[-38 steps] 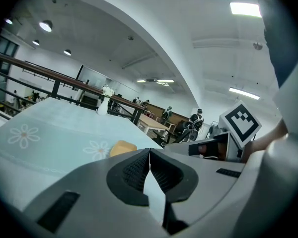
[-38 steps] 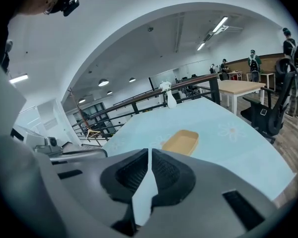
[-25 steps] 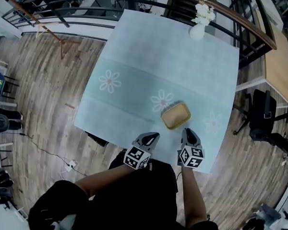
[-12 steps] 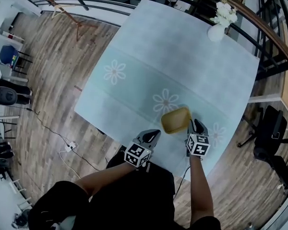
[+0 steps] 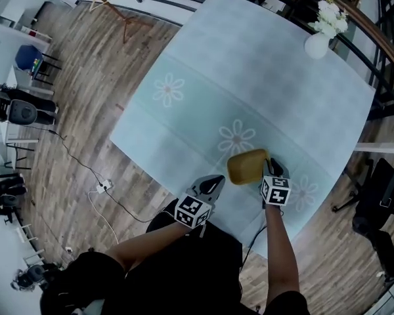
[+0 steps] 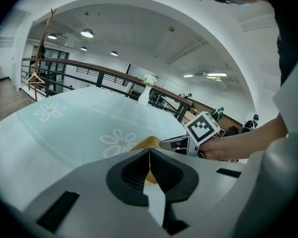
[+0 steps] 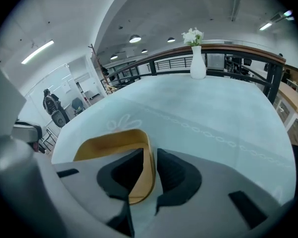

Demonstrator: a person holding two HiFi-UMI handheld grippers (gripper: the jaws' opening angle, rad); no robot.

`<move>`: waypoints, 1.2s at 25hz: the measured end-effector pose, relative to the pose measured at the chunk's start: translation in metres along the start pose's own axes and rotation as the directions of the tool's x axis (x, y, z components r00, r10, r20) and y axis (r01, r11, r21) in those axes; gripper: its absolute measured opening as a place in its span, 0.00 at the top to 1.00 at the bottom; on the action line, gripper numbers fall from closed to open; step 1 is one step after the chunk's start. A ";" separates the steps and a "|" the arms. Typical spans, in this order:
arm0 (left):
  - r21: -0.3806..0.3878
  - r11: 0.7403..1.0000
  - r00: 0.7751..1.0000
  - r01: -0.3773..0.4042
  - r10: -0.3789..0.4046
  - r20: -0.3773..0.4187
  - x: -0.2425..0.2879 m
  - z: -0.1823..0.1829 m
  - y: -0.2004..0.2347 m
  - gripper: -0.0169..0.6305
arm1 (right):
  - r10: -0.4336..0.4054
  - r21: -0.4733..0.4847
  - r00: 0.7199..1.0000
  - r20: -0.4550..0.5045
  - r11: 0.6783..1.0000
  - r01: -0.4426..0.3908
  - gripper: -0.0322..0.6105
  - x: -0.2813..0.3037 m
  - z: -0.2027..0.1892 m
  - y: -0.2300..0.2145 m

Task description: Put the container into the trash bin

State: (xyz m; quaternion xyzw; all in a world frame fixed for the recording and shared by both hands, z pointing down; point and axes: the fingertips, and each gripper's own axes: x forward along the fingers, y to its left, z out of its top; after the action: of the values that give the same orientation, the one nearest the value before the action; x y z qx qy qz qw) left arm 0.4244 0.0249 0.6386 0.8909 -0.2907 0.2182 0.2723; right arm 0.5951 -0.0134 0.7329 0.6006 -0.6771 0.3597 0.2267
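Tan shallow rounded-rectangular container (image 5: 247,166): open side up near the front edge of the pale blue daisy-print table (image 5: 249,64); long axis across the head view.
Right gripper (image 5: 272,170): jaws opening, container's end wall between them.
Left gripper (image 5: 214,181): jaws pressed together, empty, just beside the container.
Surroundings: white vase of flowers (image 5: 317,43), well apart.
Hidden: container mostly behind jaws in left gripper view.

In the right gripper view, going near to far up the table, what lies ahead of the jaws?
Shallow tan container → pale daisy print on the light blue tablecloth → white vase of white flowers → dark metal railing.
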 end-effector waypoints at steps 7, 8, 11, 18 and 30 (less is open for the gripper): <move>-0.016 0.999 0.999 -0.034 0.034 -0.003 -0.014 -0.009 0.005 0.95 | -0.015 0.006 1.000 -0.024 1.000 0.015 0.88 0.005 -0.004 0.002; -0.021 0.999 0.999 -0.037 0.037 -0.003 -0.015 -0.010 0.006 0.95 | -0.014 0.010 1.000 -0.022 1.000 0.014 0.88 0.005 -0.003 0.003; -0.038 0.998 0.999 -0.042 0.042 0.004 -0.024 -0.014 0.010 0.95 | -0.008 0.032 1.000 -0.007 0.999 0.008 0.88 0.000 -0.002 0.010; -0.026 0.999 0.999 -0.026 0.027 0.042 -0.056 -0.022 0.017 0.95 | -0.010 0.068 0.999 0.038 0.998 0.008 0.88 -0.024 -0.003 0.050; -0.058 0.998 0.990 -0.021 0.029 0.139 -0.184 -0.061 0.056 0.95 | -0.016 0.114 0.996 0.089 0.994 0.006 0.88 -0.071 -0.043 0.190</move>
State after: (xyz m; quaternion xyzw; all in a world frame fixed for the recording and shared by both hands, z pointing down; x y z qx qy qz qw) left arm 0.2388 0.0973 0.6042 0.8923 -0.3262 0.1506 0.2733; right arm 0.4165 0.0687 0.6672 0.6317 -0.6618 0.3690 0.1637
